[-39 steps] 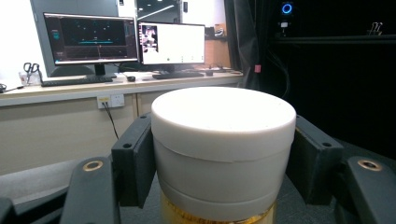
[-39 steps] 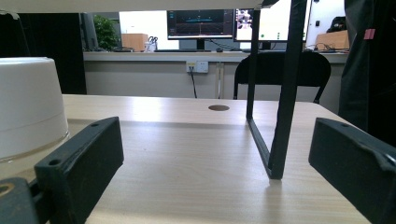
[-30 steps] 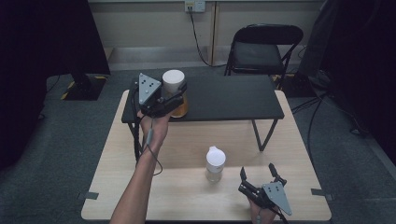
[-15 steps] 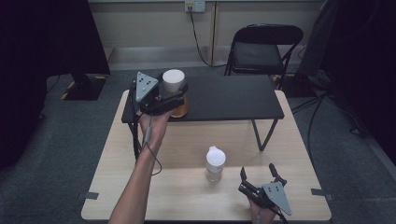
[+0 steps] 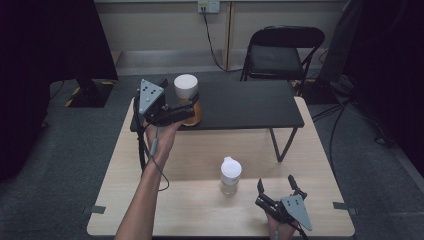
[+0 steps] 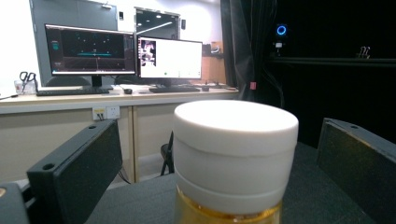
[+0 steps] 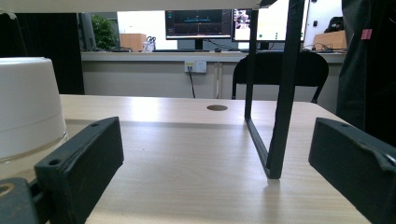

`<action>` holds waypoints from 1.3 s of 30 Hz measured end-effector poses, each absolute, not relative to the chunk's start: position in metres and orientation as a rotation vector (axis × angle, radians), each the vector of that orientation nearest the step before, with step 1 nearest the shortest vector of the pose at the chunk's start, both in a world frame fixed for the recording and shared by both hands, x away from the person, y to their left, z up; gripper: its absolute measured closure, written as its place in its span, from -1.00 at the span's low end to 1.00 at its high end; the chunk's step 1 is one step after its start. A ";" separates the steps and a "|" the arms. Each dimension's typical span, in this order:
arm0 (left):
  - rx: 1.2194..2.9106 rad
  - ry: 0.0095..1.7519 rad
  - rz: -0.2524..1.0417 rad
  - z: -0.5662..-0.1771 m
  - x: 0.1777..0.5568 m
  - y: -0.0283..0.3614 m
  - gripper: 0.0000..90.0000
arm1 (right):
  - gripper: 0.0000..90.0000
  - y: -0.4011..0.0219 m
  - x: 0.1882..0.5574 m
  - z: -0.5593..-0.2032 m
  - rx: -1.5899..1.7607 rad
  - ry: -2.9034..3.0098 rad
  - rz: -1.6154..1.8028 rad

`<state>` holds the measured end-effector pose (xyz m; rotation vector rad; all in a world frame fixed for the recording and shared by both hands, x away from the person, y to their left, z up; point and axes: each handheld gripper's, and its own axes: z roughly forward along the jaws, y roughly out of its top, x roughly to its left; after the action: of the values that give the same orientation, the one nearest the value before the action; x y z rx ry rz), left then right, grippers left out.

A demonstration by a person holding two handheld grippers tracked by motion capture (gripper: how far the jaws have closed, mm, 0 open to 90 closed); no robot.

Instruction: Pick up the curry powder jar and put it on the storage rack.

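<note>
A jar (image 5: pixel 186 87) with a white lid and amber contents stands at the left end of the black raised shelf (image 5: pixel 245 102). My left gripper (image 5: pixel 191 107) is open with one jaw on each side of the jar. In the left gripper view the jar (image 6: pixel 236 154) sits between the jaws of the left gripper (image 6: pixel 219 140), with a gap on both sides. A small clear bottle (image 5: pixel 231 172) with a white cap stands on the wooden table (image 5: pixel 200 150). My right gripper (image 5: pixel 275 181) rests open near the front edge, right of the bottle (image 7: pixel 28 112).
The shelf's black leg frame (image 7: pixel 280 93) stands ahead of the right gripper (image 7: pixel 215 140). A black folding chair (image 5: pixel 280 50) is behind the table. Desks with monitors (image 6: pixel 98 51) line the far wall.
My left gripper has shifted very slightly to the left around the jar. The jar, the bottle and the right gripper have not moved.
</note>
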<state>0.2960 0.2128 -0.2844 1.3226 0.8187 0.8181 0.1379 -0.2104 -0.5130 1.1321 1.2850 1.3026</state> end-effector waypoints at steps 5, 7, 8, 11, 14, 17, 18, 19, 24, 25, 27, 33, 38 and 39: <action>1.317 0.816 0.820 -0.288 0.290 0.215 -1.00 | -0.97 -0.210 0.138 -0.513 1.132 1.285 1.303; 1.311 0.814 0.825 -0.289 0.287 0.217 -1.00 | -0.96 -0.210 0.138 -0.513 1.132 1.285 1.302; 1.308 0.811 0.827 -0.290 0.285 0.217 -1.00 | -0.96 -0.210 0.138 -0.513 1.132 1.285 1.302; 1.307 0.800 0.841 -0.290 0.280 0.218 -1.00 | -0.97 -0.210 0.138 -0.513 1.132 1.285 1.302; 1.294 0.788 0.900 -0.292 0.269 0.216 -1.00 | -0.97 -0.210 0.138 -0.513 1.132 1.285 1.303; 1.279 0.772 0.878 -0.293 0.265 0.221 -1.00 | -0.97 -0.210 0.138 -0.513 1.132 1.285 1.303; 1.282 0.769 0.873 -0.292 0.263 0.222 -1.00 | -0.97 -0.210 0.138 -0.513 1.132 1.285 1.302; 1.287 0.771 0.875 -0.291 0.261 0.222 -1.00 | -0.97 -0.210 0.138 -0.513 1.132 1.285 1.302; 1.281 0.779 0.875 -0.295 0.251 0.225 -1.00 | -0.97 -0.210 0.138 -0.513 1.132 1.284 1.303; 1.279 0.776 0.872 -0.297 0.250 0.226 -1.00 | -0.97 -0.210 0.138 -0.513 1.133 1.284 1.303; 1.273 0.778 0.858 -0.301 0.247 0.229 -1.00 | -0.97 -0.210 0.138 -0.513 1.132 1.284 1.302; 1.260 0.797 0.862 -0.314 0.232 0.232 -1.00 | -0.96 -0.210 0.138 -0.513 1.132 1.285 1.302; 1.238 0.796 0.872 -0.325 0.221 0.236 -1.00 | -0.97 -0.210 0.138 -0.513 1.132 1.285 1.302; 1.233 0.788 0.867 -0.327 0.220 0.237 -1.00 | -0.96 -0.210 0.138 -0.513 1.132 1.285 1.302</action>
<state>0.2202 0.2375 -0.3273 1.2332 0.7881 0.8667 0.1379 -0.2103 -0.5130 1.1320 1.2847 1.3021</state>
